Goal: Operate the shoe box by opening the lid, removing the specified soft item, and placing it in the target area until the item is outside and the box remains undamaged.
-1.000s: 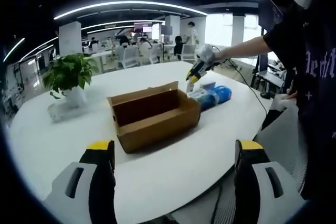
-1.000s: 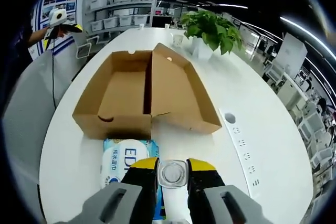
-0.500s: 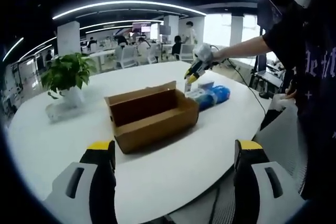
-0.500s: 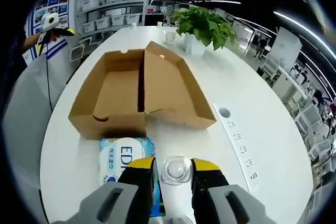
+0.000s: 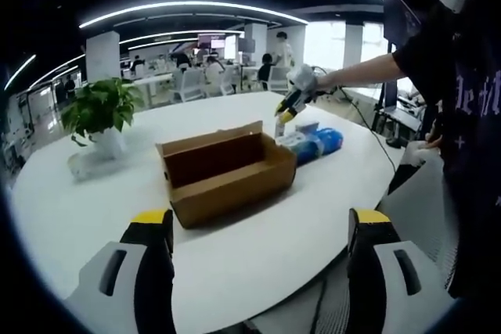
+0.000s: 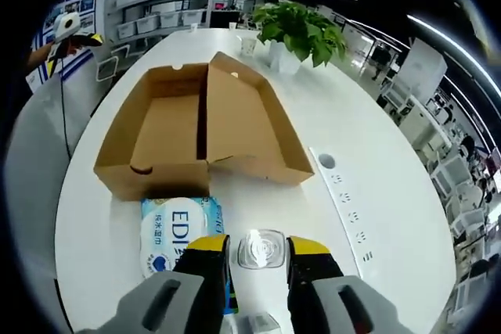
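The brown cardboard shoe box [image 5: 223, 171] lies on the white round table [image 5: 94, 217] with its lid folded open and its inside [image 6: 164, 127] bare. A blue and white soft tissue pack [image 6: 174, 240] rests on the table just outside the box's end, also seen as the pack [image 5: 319, 141]. My right gripper [image 6: 260, 249] hovers beside the pack with its jaws close on a small clear round container [image 6: 261, 248]. A person's hand holds that right gripper [image 5: 285, 109] above the box's far corner. My left gripper [image 5: 260, 232] stands open over the near table edge, nothing between its jaws.
A potted green plant [image 5: 102, 111] stands on the table beyond the box, the same plant [image 6: 297, 29] at the far end. A row of sockets [image 6: 344, 201] is set into the tabletop. The person [image 5: 454, 99] stands at the table's edge. Desks and chairs fill the room behind.
The right gripper view has drifted a little, so the box and pack sit slightly further left and lower. The clear container stays between the right jaws. The left gripper holds still.
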A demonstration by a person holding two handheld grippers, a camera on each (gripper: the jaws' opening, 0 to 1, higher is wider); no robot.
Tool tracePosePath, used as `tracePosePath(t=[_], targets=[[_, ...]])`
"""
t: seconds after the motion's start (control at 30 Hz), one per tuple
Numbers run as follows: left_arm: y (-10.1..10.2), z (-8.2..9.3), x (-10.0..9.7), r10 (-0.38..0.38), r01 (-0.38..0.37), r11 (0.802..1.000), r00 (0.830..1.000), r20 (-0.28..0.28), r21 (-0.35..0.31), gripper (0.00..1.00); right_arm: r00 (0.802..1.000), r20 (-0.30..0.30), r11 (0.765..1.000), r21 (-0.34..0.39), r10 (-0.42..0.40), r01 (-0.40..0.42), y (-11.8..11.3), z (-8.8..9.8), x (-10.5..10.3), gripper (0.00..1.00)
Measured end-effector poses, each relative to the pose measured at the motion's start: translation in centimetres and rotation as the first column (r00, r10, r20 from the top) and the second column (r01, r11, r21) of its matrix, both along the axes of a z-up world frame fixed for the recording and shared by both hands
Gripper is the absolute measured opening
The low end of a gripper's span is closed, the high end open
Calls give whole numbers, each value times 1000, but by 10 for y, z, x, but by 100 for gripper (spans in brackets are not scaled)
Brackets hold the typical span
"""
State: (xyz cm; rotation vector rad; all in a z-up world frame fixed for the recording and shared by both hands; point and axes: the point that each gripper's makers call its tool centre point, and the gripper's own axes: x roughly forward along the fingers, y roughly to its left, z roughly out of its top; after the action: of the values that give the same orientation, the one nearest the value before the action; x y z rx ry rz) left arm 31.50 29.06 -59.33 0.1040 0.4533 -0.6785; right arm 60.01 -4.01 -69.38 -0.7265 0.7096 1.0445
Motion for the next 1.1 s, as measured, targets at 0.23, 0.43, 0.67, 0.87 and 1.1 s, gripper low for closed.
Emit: tracePosePath(t=[0.23, 0.43, 0.67, 0.87, 1.1], targets=[[-1, -1, 1, -4, 4, 1000, 1000, -2, 1, 92, 999, -23, 998, -54, 41, -42, -1, 5, -2, 21], [-2, -1, 2, -5, 5, 1000, 1000, -1, 1, 91, 994, -33, 988, -106, 107, -110, -4, 5, -1, 16], [1, -4, 0, 3, -3, 1000, 1000, -4, 0, 91, 978, -32, 963, -168, 207, -209, -4, 4, -3, 16], [3, -4, 1, 9, -9, 1000, 1000, -5, 0, 91, 962, -25, 938, -216, 273, -272, -3, 4, -1, 16], [7, -6, 1, 17, -17, 1000, 1000, -7, 3, 90, 969, -25, 944, -222, 245, -245, -2, 5, 1, 17]])
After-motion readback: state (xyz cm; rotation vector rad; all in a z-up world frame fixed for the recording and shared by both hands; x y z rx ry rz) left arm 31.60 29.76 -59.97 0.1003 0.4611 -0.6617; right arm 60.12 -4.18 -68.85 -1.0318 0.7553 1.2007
